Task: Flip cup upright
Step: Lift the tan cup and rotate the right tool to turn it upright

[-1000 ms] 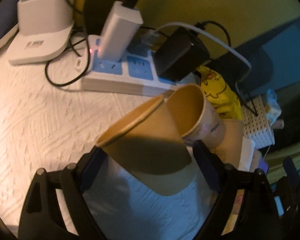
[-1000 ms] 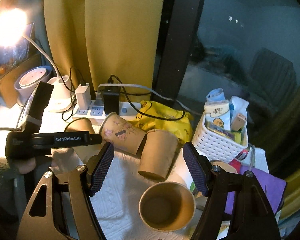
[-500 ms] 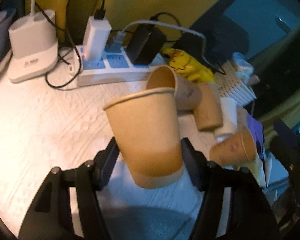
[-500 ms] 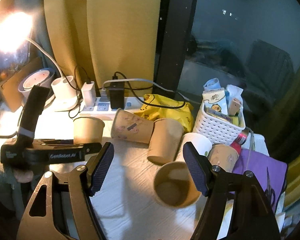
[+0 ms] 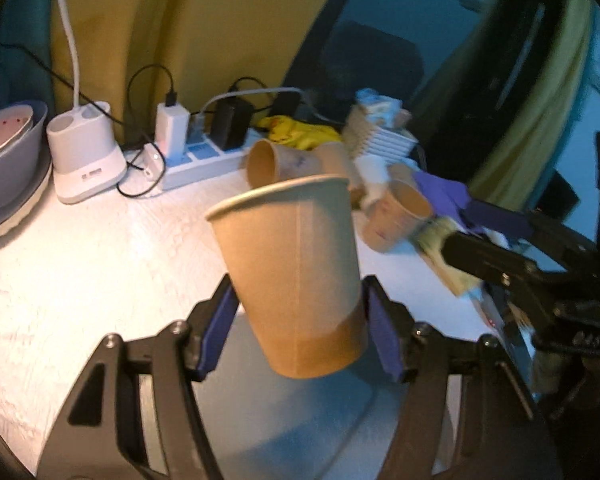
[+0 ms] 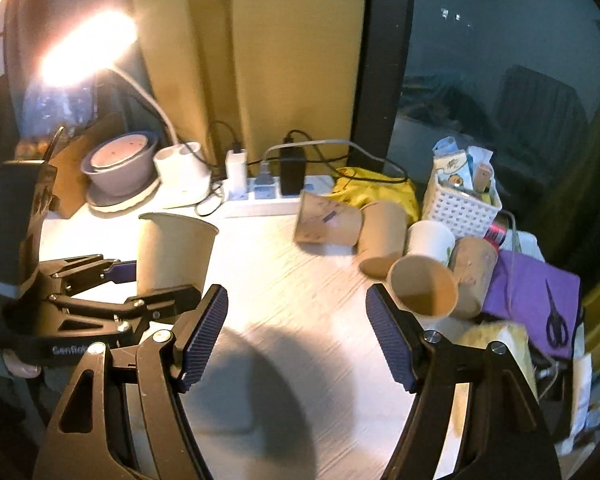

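Observation:
My left gripper is shut on a plain brown paper cup, held mouth up and nearly upright just above the white table. The same cup and left gripper show at the left of the right wrist view. My right gripper is open and empty over the table's middle. Several other paper cups lie on their sides at the right, among them a printed one and a brown one with its mouth toward me.
A power strip with chargers and cables runs along the back. A lit desk lamp base and a grey bowl stand at the back left. A white basket, yellow bag and purple cloth with scissors crowd the right.
My left gripper has turned the brown cup from tilted on its side to nearly upright and drawn it left, away from the other cups. My right gripper has pulled back.

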`<state>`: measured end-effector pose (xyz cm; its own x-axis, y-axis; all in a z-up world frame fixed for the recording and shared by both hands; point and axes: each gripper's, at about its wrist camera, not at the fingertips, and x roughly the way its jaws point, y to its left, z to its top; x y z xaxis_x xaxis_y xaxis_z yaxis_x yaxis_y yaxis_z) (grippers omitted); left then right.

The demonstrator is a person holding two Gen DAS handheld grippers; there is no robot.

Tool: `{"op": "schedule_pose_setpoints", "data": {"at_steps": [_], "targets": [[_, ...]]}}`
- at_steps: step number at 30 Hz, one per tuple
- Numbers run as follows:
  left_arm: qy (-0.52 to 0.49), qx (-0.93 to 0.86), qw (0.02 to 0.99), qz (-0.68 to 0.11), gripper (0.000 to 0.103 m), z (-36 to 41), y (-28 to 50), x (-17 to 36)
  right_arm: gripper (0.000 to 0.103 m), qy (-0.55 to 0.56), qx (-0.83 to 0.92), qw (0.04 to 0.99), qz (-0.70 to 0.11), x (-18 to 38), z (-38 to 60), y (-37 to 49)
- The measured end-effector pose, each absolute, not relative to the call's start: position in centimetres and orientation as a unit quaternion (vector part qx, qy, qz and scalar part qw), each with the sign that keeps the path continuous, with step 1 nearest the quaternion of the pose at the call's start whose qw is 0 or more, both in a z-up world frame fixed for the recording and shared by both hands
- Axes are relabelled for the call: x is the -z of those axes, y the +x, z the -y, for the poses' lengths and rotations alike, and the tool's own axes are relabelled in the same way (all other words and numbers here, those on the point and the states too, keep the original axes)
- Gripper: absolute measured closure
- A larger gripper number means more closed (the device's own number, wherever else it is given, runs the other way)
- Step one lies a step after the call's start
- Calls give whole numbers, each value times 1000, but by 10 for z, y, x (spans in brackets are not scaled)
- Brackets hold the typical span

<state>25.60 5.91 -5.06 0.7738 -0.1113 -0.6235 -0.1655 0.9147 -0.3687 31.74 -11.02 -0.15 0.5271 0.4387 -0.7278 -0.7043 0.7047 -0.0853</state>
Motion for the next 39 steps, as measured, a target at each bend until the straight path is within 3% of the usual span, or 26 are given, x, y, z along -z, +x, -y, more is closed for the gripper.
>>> {"op": "schedule_pose_setpoints", "data": {"at_steps": [25, 39], "targets": [[-77, 80, 950, -293, 39, 19, 80, 71, 29, -24, -346, 853, -390, 20, 166, 128], [-19, 126, 957, -259, 39, 57, 21, 69, 28, 7, -416, 806, -421, 36, 154, 78]]}}
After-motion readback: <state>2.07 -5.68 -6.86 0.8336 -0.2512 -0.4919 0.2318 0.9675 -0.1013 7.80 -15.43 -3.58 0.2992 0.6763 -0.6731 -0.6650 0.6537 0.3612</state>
